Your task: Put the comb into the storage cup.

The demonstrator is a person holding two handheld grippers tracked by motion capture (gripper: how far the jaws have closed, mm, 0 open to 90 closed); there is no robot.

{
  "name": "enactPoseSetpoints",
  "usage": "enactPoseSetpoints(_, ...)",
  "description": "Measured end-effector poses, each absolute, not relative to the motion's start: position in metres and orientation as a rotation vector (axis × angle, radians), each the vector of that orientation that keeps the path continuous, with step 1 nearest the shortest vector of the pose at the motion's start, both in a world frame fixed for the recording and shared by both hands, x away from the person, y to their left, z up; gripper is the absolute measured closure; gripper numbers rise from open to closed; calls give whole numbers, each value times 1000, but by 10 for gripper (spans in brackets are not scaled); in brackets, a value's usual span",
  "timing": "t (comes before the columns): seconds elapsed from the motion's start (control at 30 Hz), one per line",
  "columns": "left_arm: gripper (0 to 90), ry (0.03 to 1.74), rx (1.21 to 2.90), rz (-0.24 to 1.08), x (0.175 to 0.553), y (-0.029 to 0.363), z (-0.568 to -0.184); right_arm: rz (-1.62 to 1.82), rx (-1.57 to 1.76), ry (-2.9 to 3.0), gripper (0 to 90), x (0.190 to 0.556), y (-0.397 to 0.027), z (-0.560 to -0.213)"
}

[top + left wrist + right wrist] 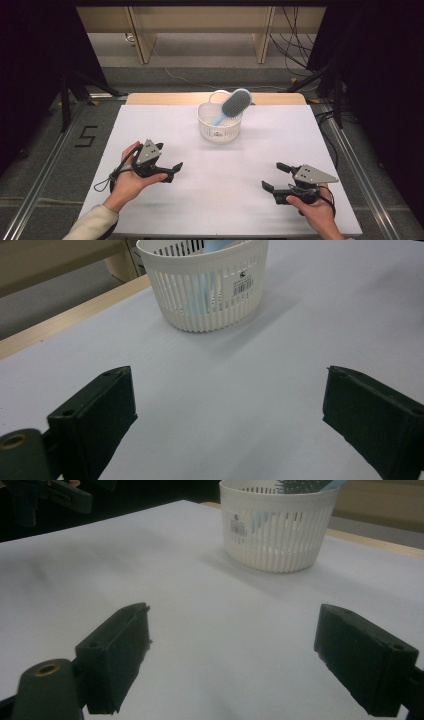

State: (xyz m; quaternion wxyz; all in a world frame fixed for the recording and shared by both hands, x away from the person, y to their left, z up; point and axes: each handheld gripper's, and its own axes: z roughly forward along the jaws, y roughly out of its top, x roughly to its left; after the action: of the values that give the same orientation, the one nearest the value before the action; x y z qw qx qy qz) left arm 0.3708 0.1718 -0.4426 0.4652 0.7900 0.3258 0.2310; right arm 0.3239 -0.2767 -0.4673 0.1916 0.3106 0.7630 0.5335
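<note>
A white slatted basket (220, 129) stands at the back middle of the white table (220, 205). A hairbrush (234, 103) with a grey bristle head and a light-blue handle leans in it, head sticking out to the upper right. My left gripper (172, 171) is open at the front left, jaws pointing right, nothing between them. My right gripper (275, 176) is open at the front right, jaws pointing left and empty. The left gripper view has the basket (210, 285) ahead of the wide-apart jaws. In the right gripper view the basket (275, 530) and brush head (300, 485) lie ahead.
A strip of bare wood (150, 98) runs along the table's far edge. Metal rails and cables (300, 45) lie on the floor around it, with a "5" mark (86, 136) at the left. The other gripper (50, 495) sits at the top left of the right gripper view.
</note>
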Motion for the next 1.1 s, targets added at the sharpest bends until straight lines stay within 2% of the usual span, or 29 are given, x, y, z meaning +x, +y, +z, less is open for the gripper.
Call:
enactPoseSetpoints(0.57,63,736,1949,576,352,179,-455,1494,873,2144,154,324,-277,-467)
enactPoseSetpoints(1.1,66,745,1963,566,353,188,-472,1495,872,2141,154,324,-277,-467)
